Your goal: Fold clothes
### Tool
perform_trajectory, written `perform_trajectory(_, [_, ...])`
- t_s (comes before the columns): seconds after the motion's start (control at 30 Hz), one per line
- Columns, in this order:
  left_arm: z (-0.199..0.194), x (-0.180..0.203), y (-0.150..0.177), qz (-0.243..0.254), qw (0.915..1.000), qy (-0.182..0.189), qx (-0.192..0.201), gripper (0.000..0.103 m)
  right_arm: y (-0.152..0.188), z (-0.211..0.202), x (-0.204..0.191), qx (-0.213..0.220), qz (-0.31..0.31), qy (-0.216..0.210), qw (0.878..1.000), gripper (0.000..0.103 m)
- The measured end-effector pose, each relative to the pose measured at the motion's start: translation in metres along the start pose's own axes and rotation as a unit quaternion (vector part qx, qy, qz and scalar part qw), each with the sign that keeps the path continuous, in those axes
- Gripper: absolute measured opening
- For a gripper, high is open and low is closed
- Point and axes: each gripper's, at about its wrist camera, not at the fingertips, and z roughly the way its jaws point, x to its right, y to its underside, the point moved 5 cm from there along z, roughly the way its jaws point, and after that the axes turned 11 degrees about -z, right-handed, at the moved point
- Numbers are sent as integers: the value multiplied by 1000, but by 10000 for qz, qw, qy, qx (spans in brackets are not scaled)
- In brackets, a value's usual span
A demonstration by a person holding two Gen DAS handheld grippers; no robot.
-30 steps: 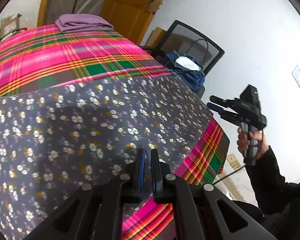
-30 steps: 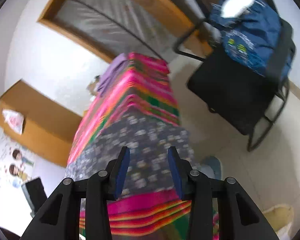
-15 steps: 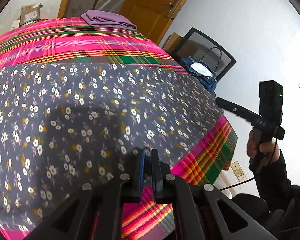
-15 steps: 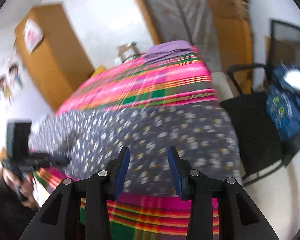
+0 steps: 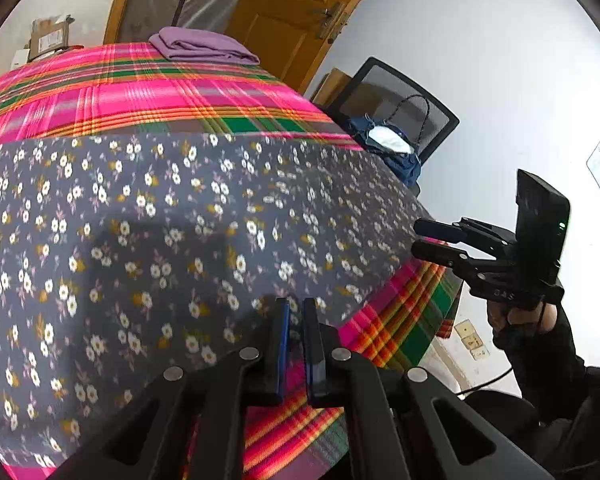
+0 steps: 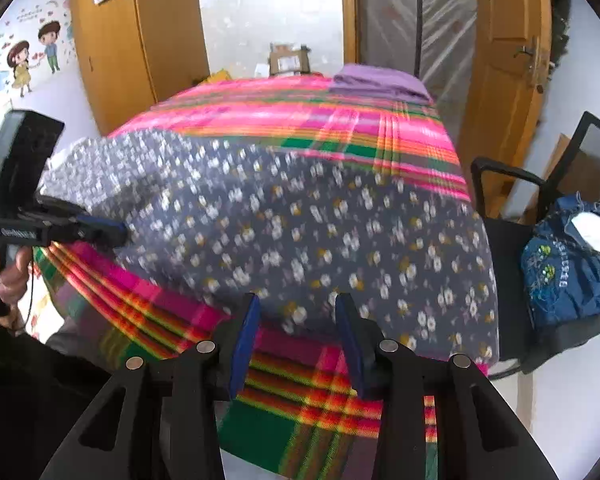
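A grey floral cloth (image 5: 188, 240) lies spread over the near half of a table under a pink plaid cover (image 5: 140, 92). My left gripper (image 5: 294, 308) is shut at the cloth's near edge, with a bit of the fabric pinched between its fingers. The right wrist view shows it at the cloth's left corner (image 6: 114, 234). My right gripper (image 6: 296, 304) hangs open over the cloth's (image 6: 300, 216) near edge, nothing between its fingers. In the left wrist view it floats beside the table's right corner (image 5: 420, 238), clear of the fabric.
A folded purple cloth (image 5: 204, 46) rests at the table's far end. A black chair (image 6: 540, 184) with a blue bag (image 6: 568, 268) stands right of the table. A wooden door (image 6: 508, 60) and a wardrobe (image 6: 112, 40) stand behind. A person's sleeve (image 5: 548, 360) shows at right.
My right gripper has rolled upright and swung round to face the table, still open. The floral cloth has come to lie lower and flatter, with my left gripper still shut at its edge.
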Motion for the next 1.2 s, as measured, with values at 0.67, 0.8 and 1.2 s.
perform_trajectory(0.67, [-4,-45,-16,-808,9951,-209,524,5,-87,103,-32,-322,-218,-376,9985,8])
perform_trajectory(0.8, [-2,-45,-19,-781,9955,-177,515,5,-86,102,0,-433,149,198,9988,7])
perform_trajectory(1.2, [3,-42,-24,-632,9969,-165,428,5,-100,117,19,-658,636,209,9956,16])
